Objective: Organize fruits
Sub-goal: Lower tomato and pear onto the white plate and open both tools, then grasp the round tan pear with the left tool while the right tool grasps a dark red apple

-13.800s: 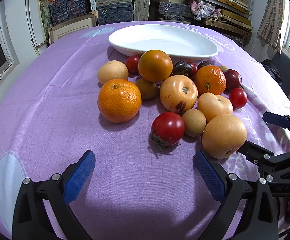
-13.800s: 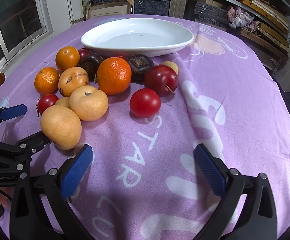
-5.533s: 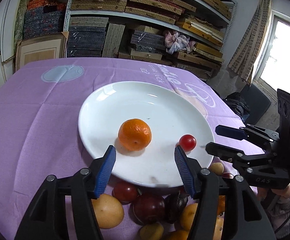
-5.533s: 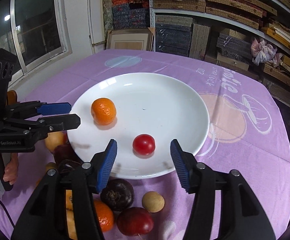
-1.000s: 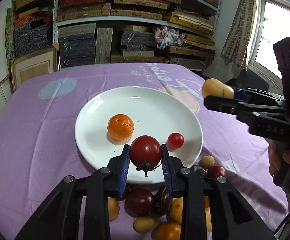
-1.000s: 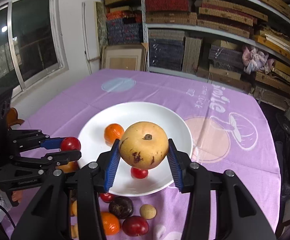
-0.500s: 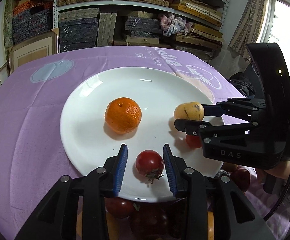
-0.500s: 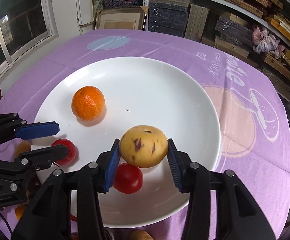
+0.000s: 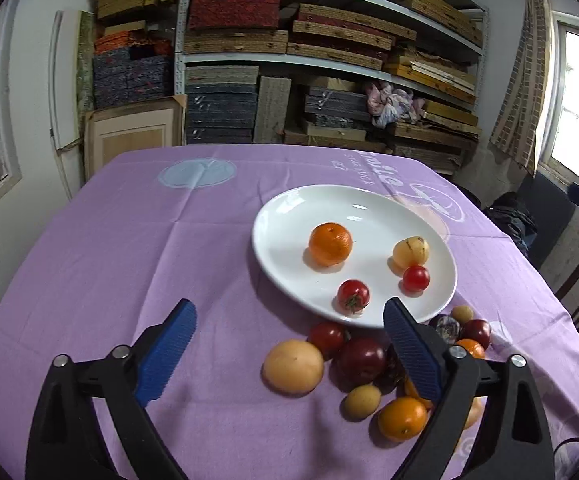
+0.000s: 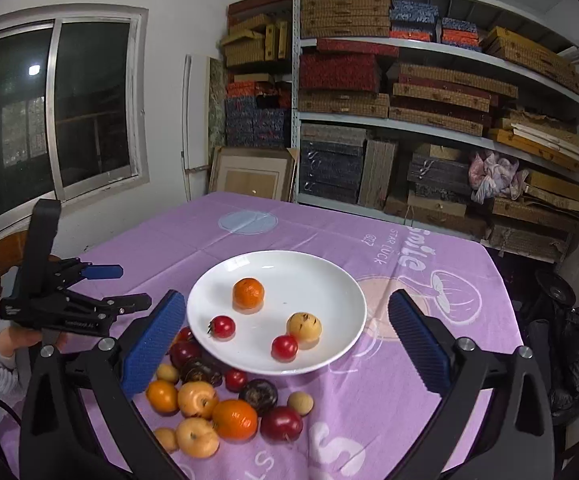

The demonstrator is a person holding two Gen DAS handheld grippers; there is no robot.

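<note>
Both grippers hold nothing, and their jaws are opening wide with no fruit between the pads. The left gripper (image 9: 289, 354) hangs over bare purple tablecloth (image 9: 137, 248); its right pad sits just above the near-right cluster of loose fruit (image 9: 365, 364). The right gripper (image 10: 285, 338) frames the near rim of the white plate (image 10: 329, 280), with the same cluster of loose fruit lying below and to the left of its pads, near its left pad.

The plate holds four pieces: a mandarin (image 10: 248, 293), a stemmed tomato (image 10: 222, 326), a smaller tomato (image 10: 284, 347) and a pale speckled fruit (image 10: 304, 325) touching it.

The next pick probably comes from the loose cluster, on the near side of the plate. The fruits are round, so no long axis constrains the approach. Neither hand looks clearly nearer; the left pile edge suits the left gripper, the right edge the right.

Readable on the cloth, upside down at the far right: "STAR LUCK" (image 10: 383, 249) and "smile" (image 10: 413, 250).
</note>
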